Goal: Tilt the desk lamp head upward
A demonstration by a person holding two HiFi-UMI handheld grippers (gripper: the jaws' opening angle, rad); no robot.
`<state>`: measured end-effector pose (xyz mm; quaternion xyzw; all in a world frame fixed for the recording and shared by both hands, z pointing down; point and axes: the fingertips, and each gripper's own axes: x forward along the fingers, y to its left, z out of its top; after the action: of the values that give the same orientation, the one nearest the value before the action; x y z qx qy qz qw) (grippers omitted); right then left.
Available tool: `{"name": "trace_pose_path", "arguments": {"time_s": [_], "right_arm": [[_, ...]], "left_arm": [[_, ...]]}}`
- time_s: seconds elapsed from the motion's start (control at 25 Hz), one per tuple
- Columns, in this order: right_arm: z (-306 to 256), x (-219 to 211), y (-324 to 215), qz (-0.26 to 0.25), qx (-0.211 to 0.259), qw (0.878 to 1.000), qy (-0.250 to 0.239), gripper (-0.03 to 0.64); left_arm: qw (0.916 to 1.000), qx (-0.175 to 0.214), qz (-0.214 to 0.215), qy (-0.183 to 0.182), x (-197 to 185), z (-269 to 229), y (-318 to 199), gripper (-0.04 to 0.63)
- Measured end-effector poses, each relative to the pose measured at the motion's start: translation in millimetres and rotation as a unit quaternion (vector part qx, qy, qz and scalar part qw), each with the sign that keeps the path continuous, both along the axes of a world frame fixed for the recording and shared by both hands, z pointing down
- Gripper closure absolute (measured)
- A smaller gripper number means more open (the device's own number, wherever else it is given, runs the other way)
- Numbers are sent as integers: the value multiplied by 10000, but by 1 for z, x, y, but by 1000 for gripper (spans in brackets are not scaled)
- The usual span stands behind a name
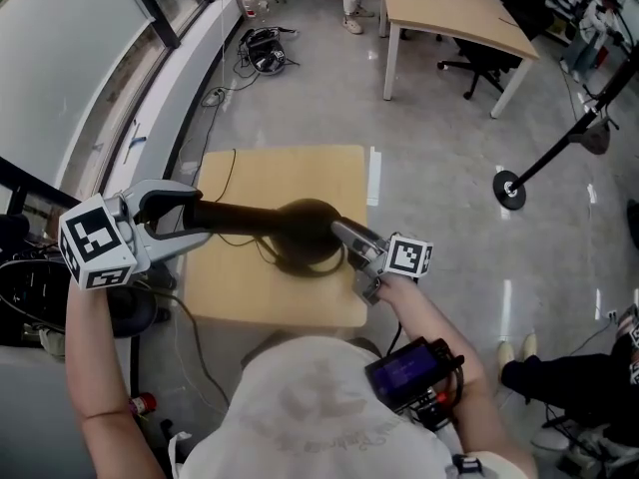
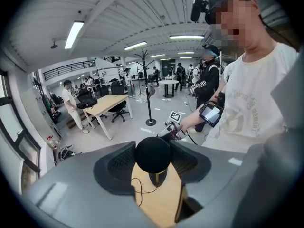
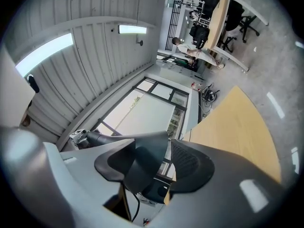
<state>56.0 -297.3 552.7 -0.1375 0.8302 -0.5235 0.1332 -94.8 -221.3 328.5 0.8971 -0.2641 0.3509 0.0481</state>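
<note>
Lamp (image 1: 305, 233) stands on the small table (image 1: 290, 168) in front of me, its shade (image 3: 147, 160) sitting over the base (image 2: 158, 178) and its arm (image 1: 230, 218) reaching out to my left.

I judge this to be the gripping step, with the tilt itself not begun. My left gripper (image 1: 185, 218) is clamped on the round end of the arm, which fills the gap between the pads. My right gripper (image 1: 344, 236) has its jaws wide around the shade's edge, and I see no firm pinch there yet.

The next move calls for closing the right jaws on that thin wall, then lifting it while my left steadies the arm, so the base doesn't slide or tip.

The lamp is matt black. Its arm is a smooth tube and the shade a thin, curved cone. The table is pale wood, flat and bare, with a thin dark cord (image 2: 137, 186) trailing across it.
</note>
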Motion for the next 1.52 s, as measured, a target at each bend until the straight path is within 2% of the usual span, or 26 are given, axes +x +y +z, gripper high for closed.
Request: {"name": "trace_pose_path", "arguments": {"time_s": [0.32,0.52,0.92,1.28,1.52], "right_arm": [[-6,5,-5,178,29,9998,120,391],[-7,4,-1,183,-2,9989,438,397],[-22,13,-7,376,220,9961,763,397],[-50,33,-15,568,546,9903,1149,393],[-76,41,-17,752,886,9812,1543,393]], "left_arm": [[9997,-131,138,166,6,1,-1,373],[9992,-220,196,264,3,1,3,374],[9987,-263,231,371,-9,7,6,376],[9981,-318,198,482,-12,12,6,376],[9977,-390,192,529,-21,21,11,376]]}}
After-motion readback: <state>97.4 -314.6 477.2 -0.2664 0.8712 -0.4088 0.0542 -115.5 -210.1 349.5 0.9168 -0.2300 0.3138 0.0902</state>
